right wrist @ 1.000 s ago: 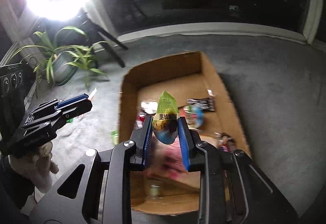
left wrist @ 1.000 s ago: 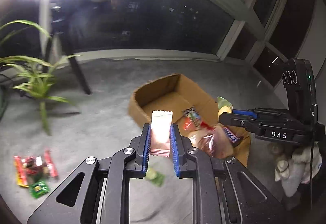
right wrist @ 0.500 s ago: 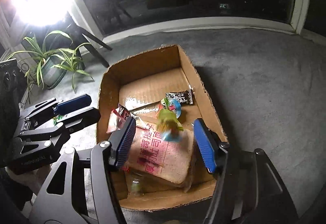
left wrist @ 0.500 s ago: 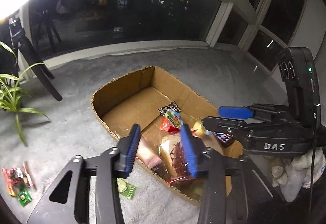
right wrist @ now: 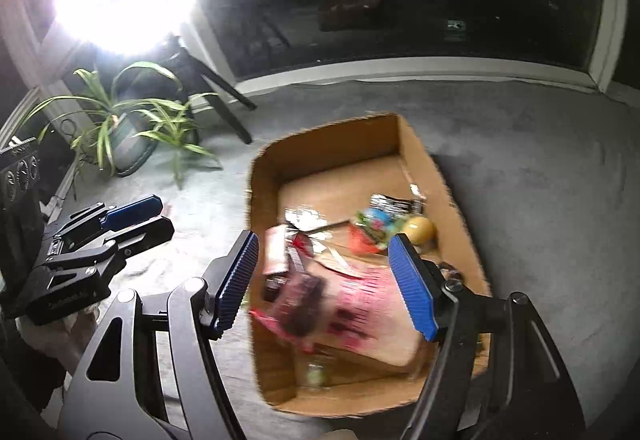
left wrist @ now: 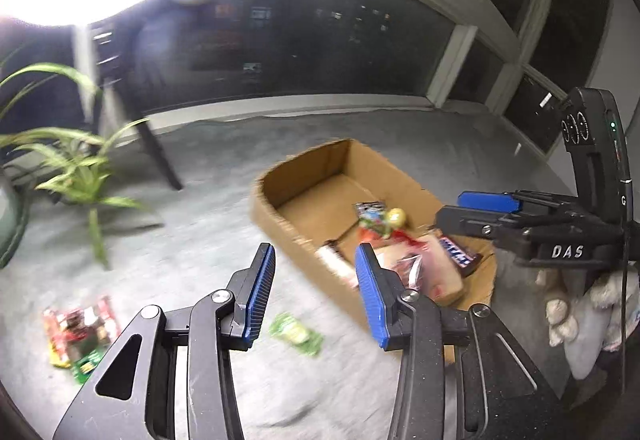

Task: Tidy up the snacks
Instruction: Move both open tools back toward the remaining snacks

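Observation:
A brown cardboard box (left wrist: 304,176) (right wrist: 328,144) sits on grey carpet and holds several snack packets, among them a large pink bag (right wrist: 368,304) and a yellow-green egg-shaped snack (right wrist: 418,228) (left wrist: 396,217). My left gripper (left wrist: 316,292) is open and empty, just left of the box's near wall. My right gripper (right wrist: 324,284) is open and empty above the box's near end. A green packet (left wrist: 296,332) and a red and green pile of packets (left wrist: 78,332) lie on the carpet to the left.
A potted plant (right wrist: 128,128) (left wrist: 76,168) and a black stand leg (left wrist: 160,156) stand left of the box. A bright lamp glares at top left. A dark window wall runs along the back. Grey carpet lies around the box.
Both grippers opened and dropped their snacks into the box: the left a pink packet, the right the yellow-green egg snack. The left gripper has since swung left, away from the box.

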The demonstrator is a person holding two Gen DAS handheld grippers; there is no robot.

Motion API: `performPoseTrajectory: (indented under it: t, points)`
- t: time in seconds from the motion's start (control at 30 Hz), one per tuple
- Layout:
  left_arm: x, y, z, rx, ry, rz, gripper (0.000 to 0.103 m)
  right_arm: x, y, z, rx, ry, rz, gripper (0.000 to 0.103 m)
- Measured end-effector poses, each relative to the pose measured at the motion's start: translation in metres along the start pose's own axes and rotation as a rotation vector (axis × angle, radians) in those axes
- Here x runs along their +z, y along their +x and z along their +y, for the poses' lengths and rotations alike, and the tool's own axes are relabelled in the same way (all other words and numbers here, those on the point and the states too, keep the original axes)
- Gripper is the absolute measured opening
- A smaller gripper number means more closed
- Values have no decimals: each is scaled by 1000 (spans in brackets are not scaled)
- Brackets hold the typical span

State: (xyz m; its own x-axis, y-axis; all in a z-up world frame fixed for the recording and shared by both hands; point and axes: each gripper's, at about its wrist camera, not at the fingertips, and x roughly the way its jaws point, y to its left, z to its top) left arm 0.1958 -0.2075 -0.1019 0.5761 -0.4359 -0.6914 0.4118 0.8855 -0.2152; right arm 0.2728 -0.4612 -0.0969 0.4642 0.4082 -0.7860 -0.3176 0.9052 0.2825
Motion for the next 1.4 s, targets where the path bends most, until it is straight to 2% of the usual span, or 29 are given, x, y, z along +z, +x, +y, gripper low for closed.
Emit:
performPoseTrajectory:
  t: [0.3,0.43,0.53,0.73,0.8,0.9,1.0,1.4]
  points:
    - [-16,-40,87,126,-92,-8,40,4,13,51,109,-64,33,70]
    - [-19,-48,132,187,-154,-1,40,0,23,73,150,-86,57,70]
    - [-22,-43,167,226,-209,32,40,-3,30,86,170,-97,78,70]
    - [-33,-26,211,221,-293,87,38,-11,38,97,163,-115,110,70]
    - [-36,-19,216,205,-306,102,37,-12,40,95,156,-105,119,70]
    - [-40,-10,223,157,-347,118,29,-14,43,90,148,-82,128,70]
    - [-45,-1,219,115,-359,142,27,-15,44,87,139,-74,132,70]
    - [-57,10,153,-30,-274,160,27,-14,58,103,154,-91,163,70]
